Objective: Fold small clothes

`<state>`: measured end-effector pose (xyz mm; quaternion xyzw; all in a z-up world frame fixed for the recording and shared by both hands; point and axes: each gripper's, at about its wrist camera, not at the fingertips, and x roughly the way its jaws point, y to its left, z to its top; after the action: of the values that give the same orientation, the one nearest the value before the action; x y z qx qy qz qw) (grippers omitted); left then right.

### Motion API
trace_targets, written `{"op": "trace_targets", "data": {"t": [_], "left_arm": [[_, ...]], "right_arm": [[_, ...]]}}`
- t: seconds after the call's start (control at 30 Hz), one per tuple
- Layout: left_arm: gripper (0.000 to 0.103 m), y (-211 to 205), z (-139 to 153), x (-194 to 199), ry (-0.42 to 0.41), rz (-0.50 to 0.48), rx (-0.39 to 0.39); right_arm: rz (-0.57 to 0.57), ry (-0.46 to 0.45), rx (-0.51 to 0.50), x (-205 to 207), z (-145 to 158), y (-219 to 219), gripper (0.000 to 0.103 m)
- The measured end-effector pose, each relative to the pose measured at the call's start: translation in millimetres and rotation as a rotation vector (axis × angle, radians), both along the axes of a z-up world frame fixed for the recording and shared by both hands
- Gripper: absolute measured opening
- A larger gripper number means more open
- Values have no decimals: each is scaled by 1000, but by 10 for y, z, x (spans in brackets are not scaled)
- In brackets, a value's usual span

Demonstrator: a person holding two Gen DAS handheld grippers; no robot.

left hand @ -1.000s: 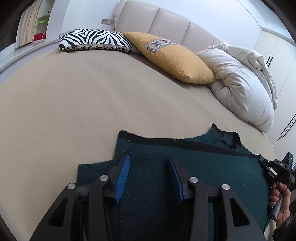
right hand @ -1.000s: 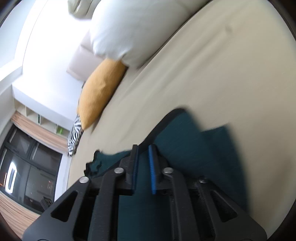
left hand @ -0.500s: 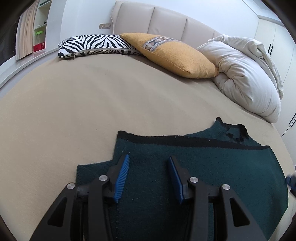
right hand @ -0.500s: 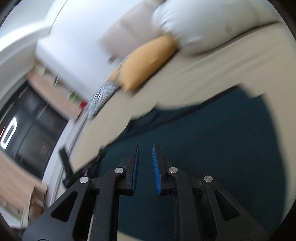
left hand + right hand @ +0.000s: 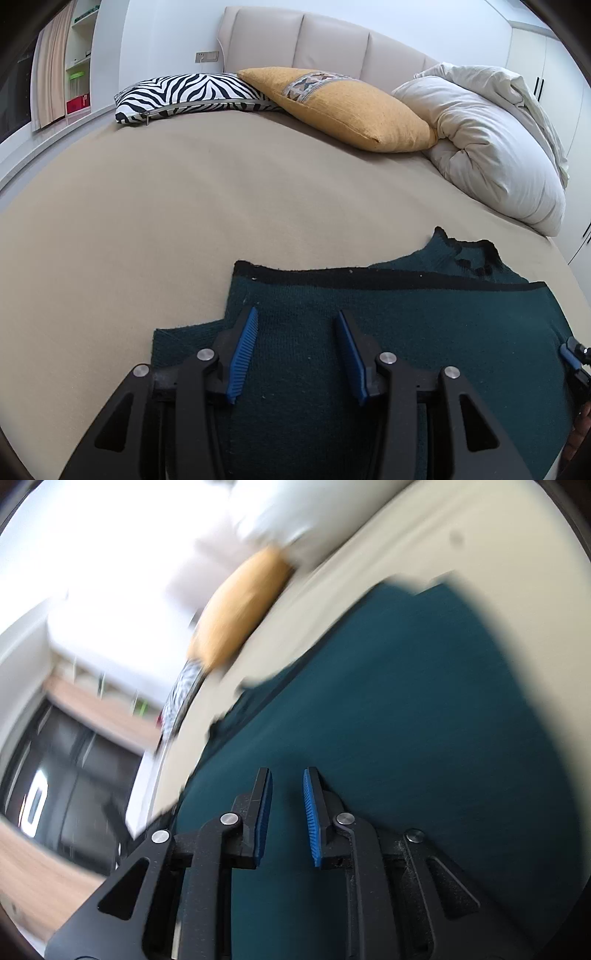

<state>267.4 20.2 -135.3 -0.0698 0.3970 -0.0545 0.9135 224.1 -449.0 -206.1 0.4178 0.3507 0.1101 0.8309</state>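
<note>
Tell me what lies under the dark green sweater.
The dark green sweater lies flat on the beige bedsheet, which shows all around it. A lower layer sticks out at its left. Anything between is covered.

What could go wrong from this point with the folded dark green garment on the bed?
1. The right-wrist view is motion-blurred while the right gripper hangs open over the garment; it may snag the knit.
2. The collar and a lower layer poke out past the fold, so another fold may come out uneven.
3. The left gripper grips nothing, so the cloth could slide.
</note>
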Motion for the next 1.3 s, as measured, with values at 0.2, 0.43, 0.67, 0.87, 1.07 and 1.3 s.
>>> {"op": "trace_targets", "data": {"t": [0.2,0.43,0.67,0.87,1.07,1.3], "left_arm": [[48,-23,4,1,1,1,6],[68,372,388,-376,34,43,-154],[70,939,337,-1009,129,110,-379],[70,857,123,-1030,232,46,-433],[70,844,76,-960,257,14,-454],[27,714,1,-852,317,-59,-465]], "right_arm": [[-104,14,-106,-211,149,-104,25],[-23,-37,-212,-733,667,101,48],[139,-70,-162,-1129,991,541,51],[242,-55,-84,-1220,1006,943,51],[303,-36,-39,-1177,926,1175,51],[345,-15,-1,-1018,823,1333,51]]}}
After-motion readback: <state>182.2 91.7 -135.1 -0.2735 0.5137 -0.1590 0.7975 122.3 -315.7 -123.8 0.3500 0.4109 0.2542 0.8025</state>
